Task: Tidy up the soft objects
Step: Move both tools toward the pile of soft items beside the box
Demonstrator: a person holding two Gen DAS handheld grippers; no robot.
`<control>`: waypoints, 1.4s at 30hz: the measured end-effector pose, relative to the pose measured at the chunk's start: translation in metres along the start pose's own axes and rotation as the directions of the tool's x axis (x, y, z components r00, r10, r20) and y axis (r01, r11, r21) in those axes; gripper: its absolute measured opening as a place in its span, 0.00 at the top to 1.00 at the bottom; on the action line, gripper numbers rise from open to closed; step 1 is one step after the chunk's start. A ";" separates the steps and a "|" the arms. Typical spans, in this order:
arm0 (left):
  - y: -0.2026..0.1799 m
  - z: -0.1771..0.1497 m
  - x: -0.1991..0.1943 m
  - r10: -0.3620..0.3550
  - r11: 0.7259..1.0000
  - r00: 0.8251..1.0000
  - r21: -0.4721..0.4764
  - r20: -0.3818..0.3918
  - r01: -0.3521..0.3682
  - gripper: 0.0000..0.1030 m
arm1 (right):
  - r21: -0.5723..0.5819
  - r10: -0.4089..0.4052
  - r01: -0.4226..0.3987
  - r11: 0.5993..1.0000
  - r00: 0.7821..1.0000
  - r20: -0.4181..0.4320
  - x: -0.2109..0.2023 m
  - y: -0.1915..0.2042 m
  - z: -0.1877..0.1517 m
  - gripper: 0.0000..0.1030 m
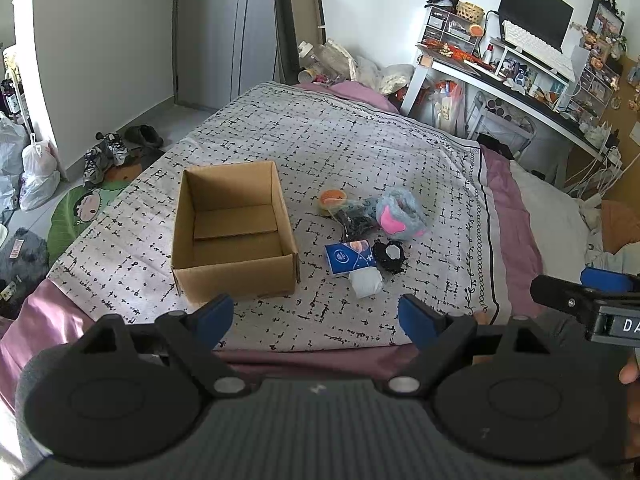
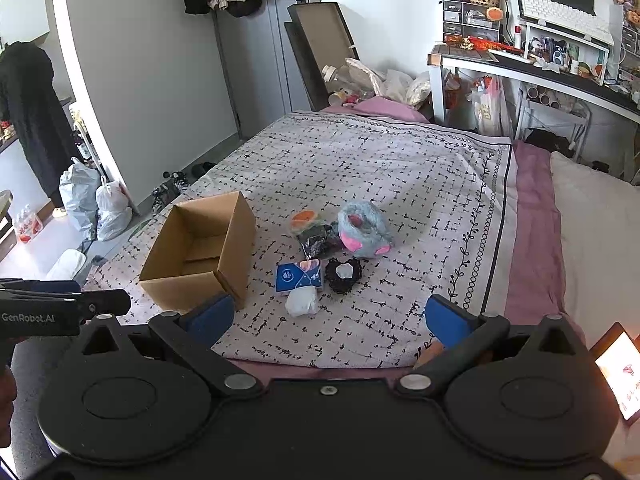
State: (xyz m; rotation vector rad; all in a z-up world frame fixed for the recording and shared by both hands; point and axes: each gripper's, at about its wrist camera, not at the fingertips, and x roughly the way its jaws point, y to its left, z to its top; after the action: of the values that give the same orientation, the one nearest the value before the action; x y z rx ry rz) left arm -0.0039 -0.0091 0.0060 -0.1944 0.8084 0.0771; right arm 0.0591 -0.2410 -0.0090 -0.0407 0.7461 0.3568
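Nearby, soft toys lie beside cardboard box

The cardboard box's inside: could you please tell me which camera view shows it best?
The left wrist view: it looks almost straight down into the cardboard box, showing its bare floor and all four inner walls. The right wrist view sees the box obliquely from its right, so the near wall hides part of the floor.
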 end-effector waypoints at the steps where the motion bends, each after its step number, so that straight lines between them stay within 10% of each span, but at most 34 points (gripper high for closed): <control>1: 0.001 0.000 0.000 -0.001 1.000 1.000 0.000 0.000 0.001 0.14 | 0.000 0.000 0.000 1.000 1.000 -0.001 0.000 0.000 0.000 0.00; 42: -0.002 0.003 0.012 -0.024 1.000 1.000 -0.005 -0.006 0.024 0.14 | -0.007 0.014 -0.015 1.000 0.999 -0.031 0.012 -0.002 0.004 0.00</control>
State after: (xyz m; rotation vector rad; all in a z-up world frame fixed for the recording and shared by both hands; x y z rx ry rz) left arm 0.0063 -0.0104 -0.0004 -0.2090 0.8115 0.0559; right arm 0.0702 -0.2385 -0.0140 -0.0480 0.7755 0.3735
